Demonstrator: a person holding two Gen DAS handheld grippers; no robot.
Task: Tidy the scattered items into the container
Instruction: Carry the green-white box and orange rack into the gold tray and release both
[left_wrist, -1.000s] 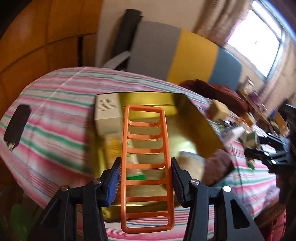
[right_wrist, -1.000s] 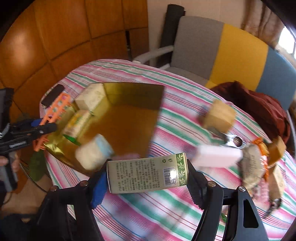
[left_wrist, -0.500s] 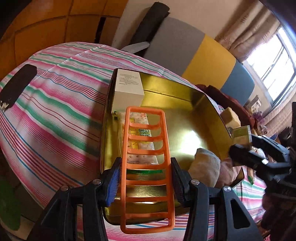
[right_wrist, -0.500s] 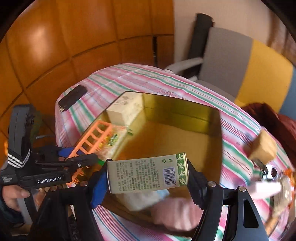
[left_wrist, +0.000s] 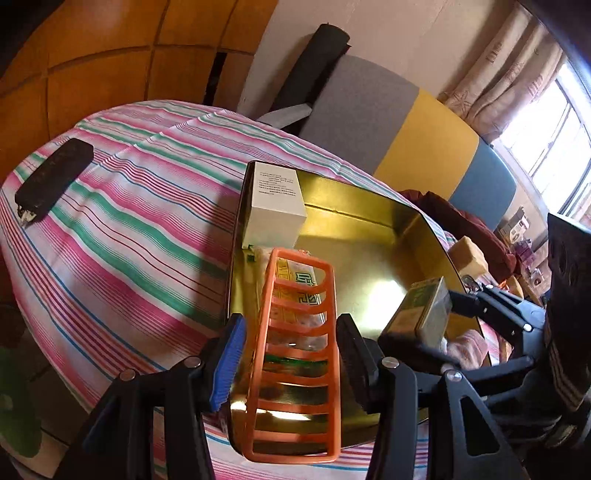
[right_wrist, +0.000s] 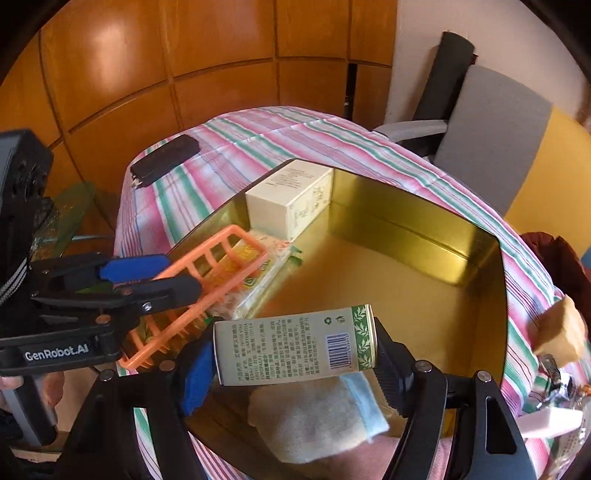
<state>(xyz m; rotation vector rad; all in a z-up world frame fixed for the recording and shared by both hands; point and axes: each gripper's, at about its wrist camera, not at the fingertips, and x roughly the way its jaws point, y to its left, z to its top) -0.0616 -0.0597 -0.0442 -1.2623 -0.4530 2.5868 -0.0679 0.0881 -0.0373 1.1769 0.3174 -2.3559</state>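
Note:
A gold tin (left_wrist: 369, 221) (right_wrist: 406, 229) lies open on the striped tablecloth. In it are a cream box (left_wrist: 277, 199) (right_wrist: 291, 206), a yellow snack packet (left_wrist: 295, 280) (right_wrist: 258, 273) and a pale pouch (right_wrist: 317, 421). My left gripper (left_wrist: 291, 321) (right_wrist: 181, 275) is shut on an orange plastic rack (left_wrist: 291, 458) (right_wrist: 238, 232). The rack sits tilted over the tin's near left side, above the packet. My right gripper (right_wrist: 295, 350) (left_wrist: 424, 314) is shut on a green-and-white carton (right_wrist: 288, 350) (left_wrist: 417, 310), held crosswise above the tin's near edge.
A black case (left_wrist: 51, 173) (right_wrist: 166, 158) lies at the table's far left edge. A tan block (left_wrist: 467, 254) (right_wrist: 561, 328), a metal piece (right_wrist: 554, 373) and a white bar (right_wrist: 550, 424) lie right of the tin. A grey, yellow and blue chair (left_wrist: 369, 110) stands behind.
My right gripper has carried the carton from the table's right side to over the tin, close to the left gripper. The orange rack's far end has tipped down over the packet.

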